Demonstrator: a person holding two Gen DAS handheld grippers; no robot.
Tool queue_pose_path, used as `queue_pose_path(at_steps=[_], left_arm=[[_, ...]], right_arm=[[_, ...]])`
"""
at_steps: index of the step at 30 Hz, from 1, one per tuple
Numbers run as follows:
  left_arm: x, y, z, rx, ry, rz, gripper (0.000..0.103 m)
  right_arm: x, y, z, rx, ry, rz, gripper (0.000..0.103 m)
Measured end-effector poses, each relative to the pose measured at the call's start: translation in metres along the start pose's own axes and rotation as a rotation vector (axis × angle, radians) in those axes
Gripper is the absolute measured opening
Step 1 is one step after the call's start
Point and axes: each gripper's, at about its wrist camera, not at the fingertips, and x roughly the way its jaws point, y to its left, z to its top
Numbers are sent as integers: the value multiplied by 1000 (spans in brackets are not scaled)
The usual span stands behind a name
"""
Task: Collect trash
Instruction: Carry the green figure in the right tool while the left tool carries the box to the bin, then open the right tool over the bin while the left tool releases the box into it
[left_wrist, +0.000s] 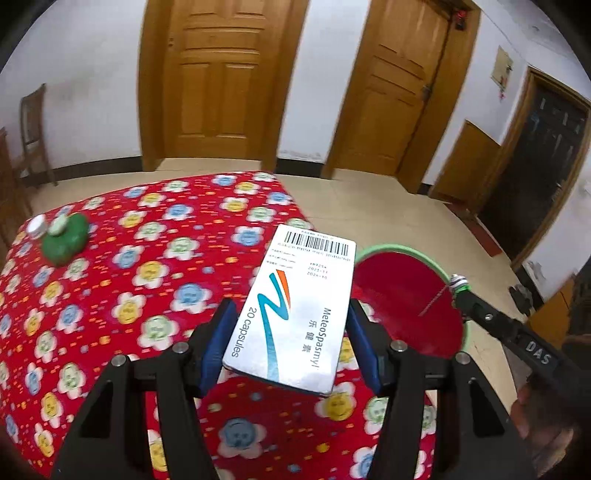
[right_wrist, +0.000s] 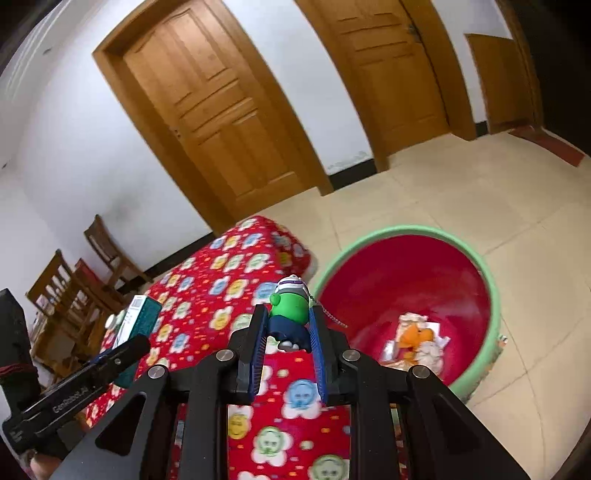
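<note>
- Mid-haul at the flowered table (left_wrist: 110, 295): the left gripper (left_wrist: 291, 332) is clamped across the width of a white medicine box (left_wrist: 295, 314), held above the near corner of the red cloth, just short of the bin (left_wrist: 406, 295).
- The right gripper (right_wrist: 288, 332) pinches a small green toy figure (right_wrist: 290, 314) with a bead chain, held over the table edge beside the green-rimmed red bin (right_wrist: 495, 295) on the floor.
- Some of the job looks done: crumpled wrappers and orange scraps (right_wrist: 417, 343) already lie at the bottom of the bin.
- Both held items have yet to be dropped; neither is over the bin's opening, as far as can be judged.
- More remains on the table: a green bottle (left_wrist: 64, 240) lying at the far corner with two white caps (left_wrist: 37, 225) touching it.
- Readable on the box: "MeteoSpasmyl", "20 capsules", three Chinese characters, a barcode, and dates that appear to read 2023-11 and 2026-10.
- The right gripper's finger (left_wrist: 535, 350), seen from the left camera, carries the letters "DAS"; the left gripper's arm (right_wrist: 74, 391), seen from the right camera, reads "GenRobot.AI".
- Seen from the right, the box shows a teal side (right_wrist: 144, 314).
</note>
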Motion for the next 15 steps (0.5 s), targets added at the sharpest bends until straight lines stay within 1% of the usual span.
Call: queue_pose_path(at_steps=[7,15], left_arm=[[24,-34,6,52,26,-91,60],[59,-62,6,80,71,-148,60]], right_arm=[[3,-29,-1,52,9,-41,23],[13,-56,-7,91,41,-72,23]])
